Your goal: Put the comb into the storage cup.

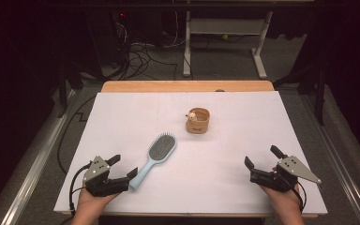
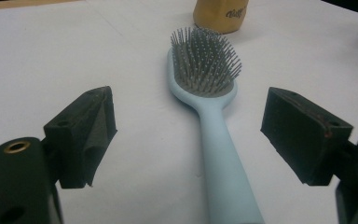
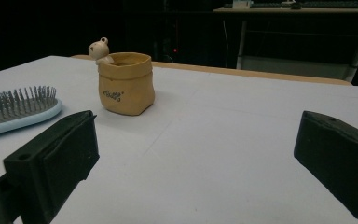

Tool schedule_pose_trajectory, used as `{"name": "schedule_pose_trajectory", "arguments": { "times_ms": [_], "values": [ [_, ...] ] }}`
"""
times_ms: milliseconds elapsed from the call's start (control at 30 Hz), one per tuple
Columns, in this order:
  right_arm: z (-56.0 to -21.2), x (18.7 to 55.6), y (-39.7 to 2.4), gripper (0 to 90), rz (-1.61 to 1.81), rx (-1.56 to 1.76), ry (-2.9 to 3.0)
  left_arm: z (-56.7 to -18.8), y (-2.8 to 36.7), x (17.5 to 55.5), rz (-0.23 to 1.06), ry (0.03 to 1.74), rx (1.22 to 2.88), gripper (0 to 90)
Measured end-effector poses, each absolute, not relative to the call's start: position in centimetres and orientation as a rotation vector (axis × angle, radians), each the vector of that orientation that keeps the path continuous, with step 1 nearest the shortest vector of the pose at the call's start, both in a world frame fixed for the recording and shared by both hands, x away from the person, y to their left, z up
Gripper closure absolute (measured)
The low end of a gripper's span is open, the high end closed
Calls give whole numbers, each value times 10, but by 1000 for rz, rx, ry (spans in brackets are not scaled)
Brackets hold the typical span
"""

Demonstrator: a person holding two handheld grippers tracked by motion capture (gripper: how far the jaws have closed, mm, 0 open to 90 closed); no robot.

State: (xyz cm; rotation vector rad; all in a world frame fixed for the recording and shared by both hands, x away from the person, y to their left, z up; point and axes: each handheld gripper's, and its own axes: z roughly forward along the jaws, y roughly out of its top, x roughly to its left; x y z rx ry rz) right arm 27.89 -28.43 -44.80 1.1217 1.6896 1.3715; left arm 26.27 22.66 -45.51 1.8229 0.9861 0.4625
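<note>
Hairbrush [image 1: 158,154], pale blue with grey bristles, lies flat on the white table surface [image 1: 243,140], bristles up, its head pointing away from the person and its handle running back toward the near left edge. Left gripper [image 1: 122,167], held in the person's left hand [image 1: 91,201], sits at the handle's end; seen from above, one jaw tip is just beside the end of the handle. In the left gripper view the hairbrush [image 2: 209,116] runs up the middle between the two black jaws, which stand wide apart on either side of the handle with white table showing between each pad and the handle, so nothing is gripped. Right gripper [image 1: 261,158], held in the person's right hand [image 1: 286,199], rests near the table's near right edge, well apart from the brush; its jaws are likewise spread wide with only bare table surface [image 3: 223,140] between them. Tan pouch-shaped pot [image 1: 198,121], with a small pale figure [image 1: 192,114] perched on its rim, stands upright beyond the brush head, toward the middle of the table, near but not touching the bristles. In the right gripper view the pot [image 3: 126,84] stands just beside the brush head [image 3: 18,109]. Beyond the far edge lie a dark floor, cables [image 1: 143,56] and a white table frame [image 1: 225,28].
</note>
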Motion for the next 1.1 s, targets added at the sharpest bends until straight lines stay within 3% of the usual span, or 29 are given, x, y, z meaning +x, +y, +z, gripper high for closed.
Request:
{"name": "schedule_pose_trajectory", "arguments": {
  "times_ms": [333, 400, 533, 1100],
  "values": [
    [-448, 279, -284, 4, 1373, 1122, 1687, -451, 226, 265, 504, 947, 1859, 139],
    [-448, 279, -285, 4, 1374, 1124, 1685, -453, 225, 266, 496, 949, 1862, 60],
    [-447, 279, -285, 4, 1375, 1123, 1682, -456, 222, 269, 456, 956, 1886, 6],
    [-447, 279, -285, 4, 1378, 1121, 1680, -447, 211, 285, 427, 985, 1978, 5]
  ]
}}
